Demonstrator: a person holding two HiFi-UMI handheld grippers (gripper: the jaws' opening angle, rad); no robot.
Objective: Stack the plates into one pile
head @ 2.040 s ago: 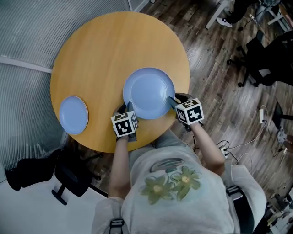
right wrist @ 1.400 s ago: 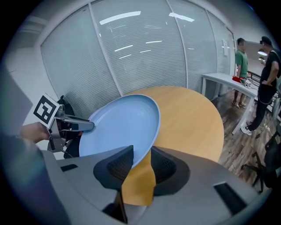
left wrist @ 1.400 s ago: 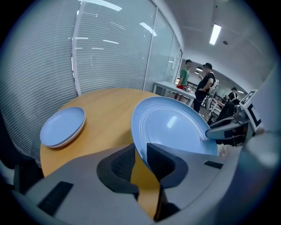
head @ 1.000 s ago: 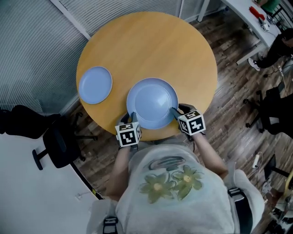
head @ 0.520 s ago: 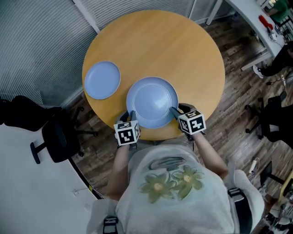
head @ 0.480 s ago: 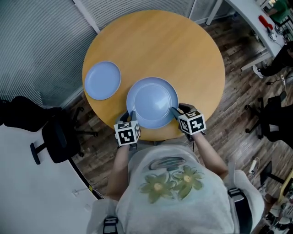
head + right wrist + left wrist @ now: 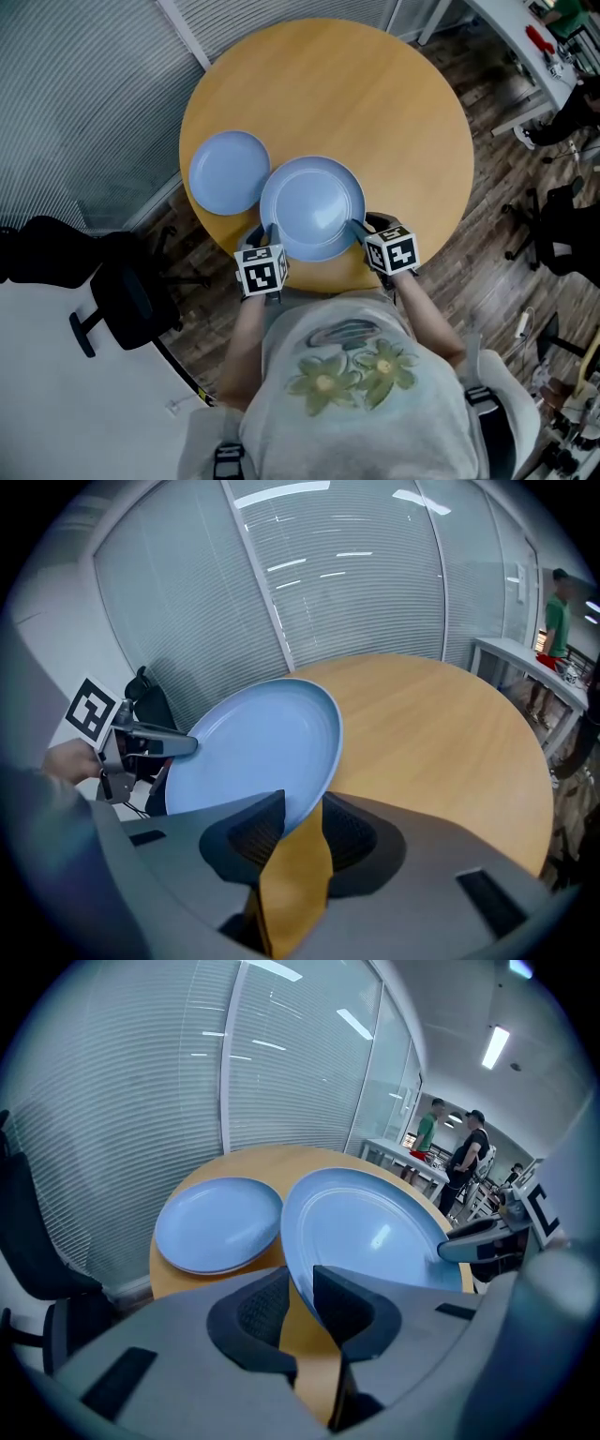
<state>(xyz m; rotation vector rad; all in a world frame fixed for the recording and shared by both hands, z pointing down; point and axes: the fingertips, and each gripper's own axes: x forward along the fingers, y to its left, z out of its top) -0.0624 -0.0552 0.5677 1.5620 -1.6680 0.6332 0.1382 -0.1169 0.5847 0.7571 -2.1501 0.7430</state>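
Round wooden table point(image 7: 356, 94), seen from above; the person stands at its near edge with a tong in each hand.

Large blue plate point(image 7: 312, 206): over the table's near edge, held clear of the top between the two grippers. In the left gripper view it sits tilted, with bare wood showing beneath it.

Left gripper point(image 7: 267, 234): at the table's near edge, on the large plate's near-left rim. Its own view shows the left gripper point(image 7: 298, 1307) with jaws drawn close together and pinching that rim, which runs up between the pads.

Right gripper point(image 7: 356, 228): also at the table's near edge, on the plate's near-right rim. In its own view the right gripper point(image 7: 300, 832) has jaws set wider, with the plate's rim caught between them against the left pad (table wood shows through the rest of the gap).

Small blue plate point(image 7: 229, 172): flat on the table's left side, close to that edge. From the head view the large plate's left rim just meets the small plate's right rim. The left gripper view shows the small plate point(image 7: 217, 1222) lying on the wood, with the large plate point(image 7: 366, 1232) raised above it to the right.

Beyond the table's far side: a slatted glass wall point(image 7: 141, 1082). Off the table's near-left edge, on the floor: a black office chair point(image 7: 122, 300).
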